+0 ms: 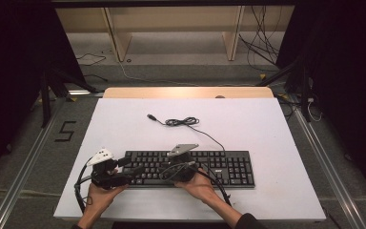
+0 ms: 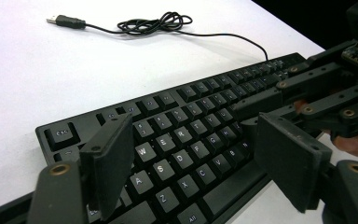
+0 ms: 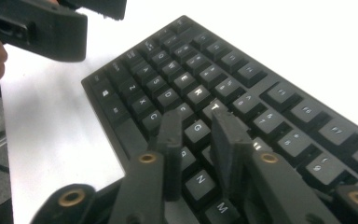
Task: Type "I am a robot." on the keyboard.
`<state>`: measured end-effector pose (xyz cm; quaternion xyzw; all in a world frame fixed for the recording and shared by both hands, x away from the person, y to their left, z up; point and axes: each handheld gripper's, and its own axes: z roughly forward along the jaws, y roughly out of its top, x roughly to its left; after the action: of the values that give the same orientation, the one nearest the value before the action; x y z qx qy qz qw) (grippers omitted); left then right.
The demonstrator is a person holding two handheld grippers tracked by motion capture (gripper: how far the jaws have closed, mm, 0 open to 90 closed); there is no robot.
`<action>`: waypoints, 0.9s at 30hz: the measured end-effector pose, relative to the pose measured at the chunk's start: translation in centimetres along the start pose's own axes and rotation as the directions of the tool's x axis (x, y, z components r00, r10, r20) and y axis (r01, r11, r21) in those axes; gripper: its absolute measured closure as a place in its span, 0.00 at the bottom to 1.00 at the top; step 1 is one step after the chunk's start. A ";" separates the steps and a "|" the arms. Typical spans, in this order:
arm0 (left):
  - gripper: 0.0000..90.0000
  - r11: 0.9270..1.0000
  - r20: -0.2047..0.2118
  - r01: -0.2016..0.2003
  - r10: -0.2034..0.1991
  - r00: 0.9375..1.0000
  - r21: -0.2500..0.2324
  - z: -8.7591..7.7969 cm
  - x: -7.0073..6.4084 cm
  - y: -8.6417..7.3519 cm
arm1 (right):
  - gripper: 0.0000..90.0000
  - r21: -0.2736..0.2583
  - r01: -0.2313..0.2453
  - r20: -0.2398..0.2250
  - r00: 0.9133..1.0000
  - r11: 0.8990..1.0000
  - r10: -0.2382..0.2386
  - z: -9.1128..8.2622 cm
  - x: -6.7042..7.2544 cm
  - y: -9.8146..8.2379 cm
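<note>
Two tools work over one black keyboard [image 1: 190, 168], which lies flat toward the near edge of the white desk [image 1: 276, 143]. Its cable [image 1: 183, 122] runs to the far side, coiled, ending in a USB plug [image 1: 150, 117]. At the keyboard's left end, the left tool [image 2: 191, 163] hovers above the keys, jaws wide apart, gripping nothing. Near the keyboard's middle, the right tool [image 3: 196, 140] points down at the letter keys, jaws slightly parted, empty.
</note>
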<state>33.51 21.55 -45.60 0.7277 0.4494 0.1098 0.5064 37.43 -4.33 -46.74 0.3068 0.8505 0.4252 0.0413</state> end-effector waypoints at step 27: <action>0.31 1.000 0.006 -0.005 0.005 1.000 -0.010 -0.1 0.0 0.0 | 0.64 -0.056 -0.049 0.066 0.996 0.997 0.053 -3.8 -3.4 0.3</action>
<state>33.45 21.63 -45.50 0.7266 0.4453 0.1111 0.5112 39.07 -8.76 -44.74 0.3413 0.8287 0.4384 0.0672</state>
